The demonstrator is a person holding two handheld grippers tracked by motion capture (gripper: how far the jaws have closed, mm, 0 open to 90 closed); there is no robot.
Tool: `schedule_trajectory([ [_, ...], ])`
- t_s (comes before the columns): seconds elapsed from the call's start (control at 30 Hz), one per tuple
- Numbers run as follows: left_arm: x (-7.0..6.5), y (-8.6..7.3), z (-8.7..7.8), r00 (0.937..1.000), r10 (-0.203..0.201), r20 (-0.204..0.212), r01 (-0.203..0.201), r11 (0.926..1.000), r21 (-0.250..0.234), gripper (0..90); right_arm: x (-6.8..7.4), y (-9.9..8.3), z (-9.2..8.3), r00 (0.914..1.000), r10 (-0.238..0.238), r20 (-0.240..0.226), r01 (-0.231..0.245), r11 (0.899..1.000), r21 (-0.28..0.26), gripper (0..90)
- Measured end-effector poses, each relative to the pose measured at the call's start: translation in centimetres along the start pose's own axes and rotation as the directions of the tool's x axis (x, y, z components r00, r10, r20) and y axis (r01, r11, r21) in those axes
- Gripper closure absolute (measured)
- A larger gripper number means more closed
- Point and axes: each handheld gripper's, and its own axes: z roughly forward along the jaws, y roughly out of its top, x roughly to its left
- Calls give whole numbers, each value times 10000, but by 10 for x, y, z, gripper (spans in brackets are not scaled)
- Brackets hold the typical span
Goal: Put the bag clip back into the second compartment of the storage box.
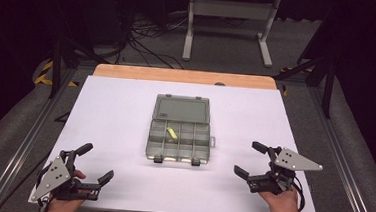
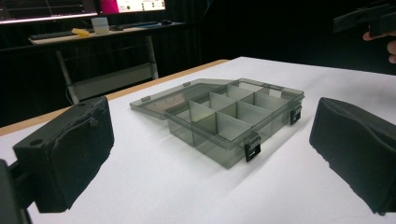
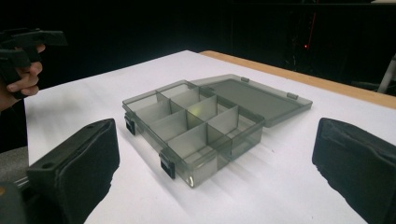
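A grey see-through compartment box (image 1: 187, 145) lies in the middle of the white table, its lid (image 1: 182, 108) folded back flat on the far side. One small yellow piece (image 1: 172, 133) rests in a far-row compartment. My left gripper (image 1: 97, 162) sits at the near left corner, open and empty, well short of the box. At the near right my right gripper (image 1: 250, 159) is open too, also holding nothing. In the left gripper view the box (image 2: 233, 121) lies between the black pads (image 2: 65, 154). In the right gripper view the box (image 3: 191, 135) sits ahead of the pads (image 3: 74, 168).
The white board (image 1: 115, 111) covers a table with a wooden far edge (image 1: 185, 76). Two black latches (image 1: 158, 159) hang on the box's near side. Beyond the table stand a white frame (image 1: 229, 28) and floor cables (image 1: 150, 38). Bare board surrounds the box.
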Motion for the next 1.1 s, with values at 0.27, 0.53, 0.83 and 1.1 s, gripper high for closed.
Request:
schedule_trajectory([
  [0.27,1,-2,1,10000,-15,26,14,10000,85,2,-3,-17,-4,10000,12,83,-13,10000,32,11],
  [0.53,2,-3,3,9999,-95,128,93,9999,144,2,-10,-37,-5,9997,172,160,-174,9998,117,8],
  [0.83,5,-4,4,9997,-200,134,197,9996,196,2,-11,-46,0,9996,292,-4,-292,9989,376,5],
  [1.1,6,-5,7,9995,-240,221,235,9994,243,2,-13,-49,1,9994,296,157,-303,9986,429,5],
])
